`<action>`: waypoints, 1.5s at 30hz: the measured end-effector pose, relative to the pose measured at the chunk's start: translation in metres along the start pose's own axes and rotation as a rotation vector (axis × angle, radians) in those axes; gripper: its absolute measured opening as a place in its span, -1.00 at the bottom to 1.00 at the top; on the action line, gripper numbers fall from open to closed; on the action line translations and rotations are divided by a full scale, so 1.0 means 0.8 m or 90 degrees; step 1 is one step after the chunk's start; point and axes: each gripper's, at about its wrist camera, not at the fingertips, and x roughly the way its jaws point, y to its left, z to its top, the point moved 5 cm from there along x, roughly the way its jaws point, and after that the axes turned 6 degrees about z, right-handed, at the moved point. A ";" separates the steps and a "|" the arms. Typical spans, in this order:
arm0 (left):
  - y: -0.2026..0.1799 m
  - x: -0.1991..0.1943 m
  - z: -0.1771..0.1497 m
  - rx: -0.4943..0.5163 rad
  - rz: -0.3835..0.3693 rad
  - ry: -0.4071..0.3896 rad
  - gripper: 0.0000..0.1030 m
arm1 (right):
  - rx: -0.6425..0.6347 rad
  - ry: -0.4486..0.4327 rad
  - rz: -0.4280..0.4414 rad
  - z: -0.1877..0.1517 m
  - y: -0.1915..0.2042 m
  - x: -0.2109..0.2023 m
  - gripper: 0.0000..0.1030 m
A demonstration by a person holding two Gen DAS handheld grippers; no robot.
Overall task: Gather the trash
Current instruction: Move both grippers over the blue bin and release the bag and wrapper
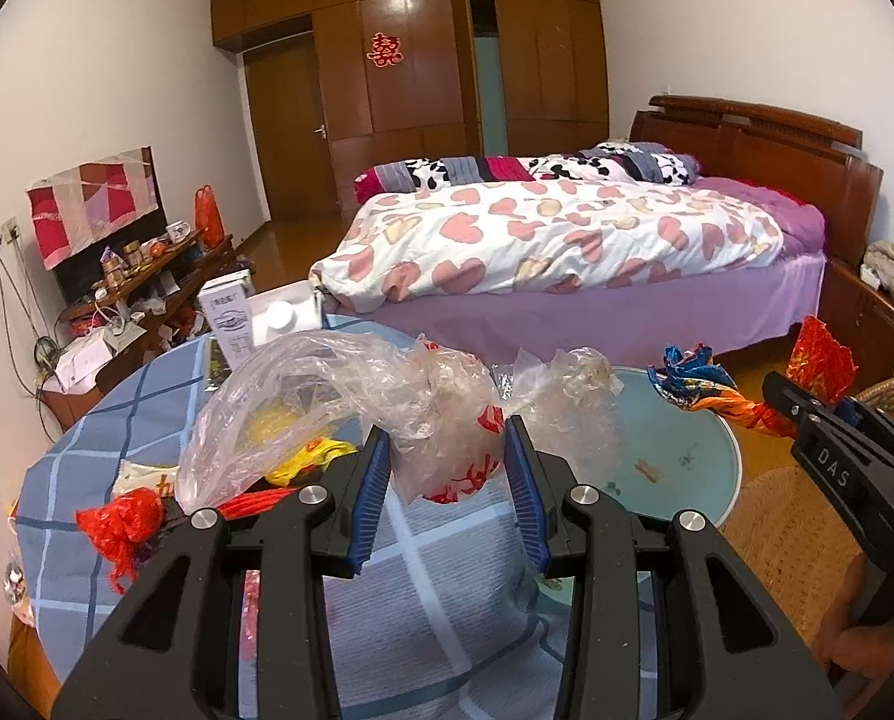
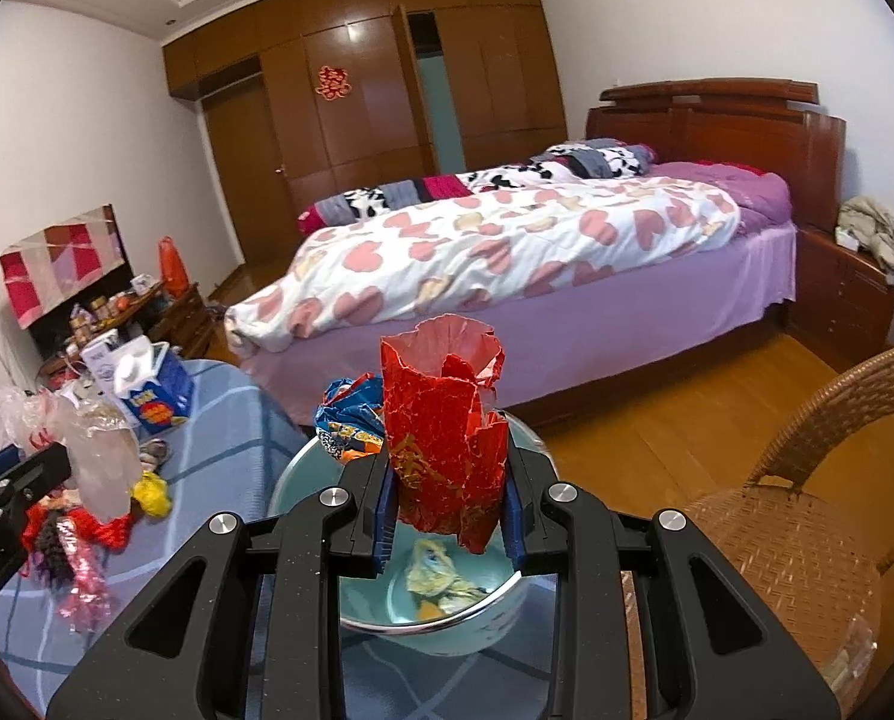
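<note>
Two grippers, both loaded. Far left on table [image 1: 423, 546]: red net scrap [image 1: 124, 519], yellow bag [image 1: 321, 453], pink foil bits [image 2: 84, 576] not yet picked up. Left gripper [image 1: 447, 483] clamped on clear plastic bag [image 1: 351, 396] w/ red print, held above tablecloth, just left of basin [image 1: 681, 450]. Basin already holds yellowish wrapper [image 2: 441, 576]; blue-orange wrapper [image 2: 351, 420] at its far rim. Right gripper [image 2: 447, 507] pinching torn red wrapper [image 2: 444, 420] upright over basin. Est. partway done: two drops pending, table litter left.
</note>
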 end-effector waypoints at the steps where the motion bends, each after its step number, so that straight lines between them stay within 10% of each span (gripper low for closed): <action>1: -0.005 0.003 0.001 0.004 -0.001 0.001 -0.27 | 0.002 0.002 -0.004 -0.001 -0.002 0.002 -0.44; 28: -0.095 0.095 -0.028 0.046 -0.054 0.085 -0.26 | 0.017 0.113 -0.054 -0.048 -0.052 0.075 -0.42; 33: -0.098 0.102 -0.032 0.045 -0.056 0.093 -0.25 | 0.015 0.127 -0.028 -0.050 -0.046 0.081 -0.15; 45: -0.112 0.105 -0.028 0.058 -0.060 0.088 -0.18 | 0.045 0.085 -0.046 -0.038 -0.056 0.062 -0.07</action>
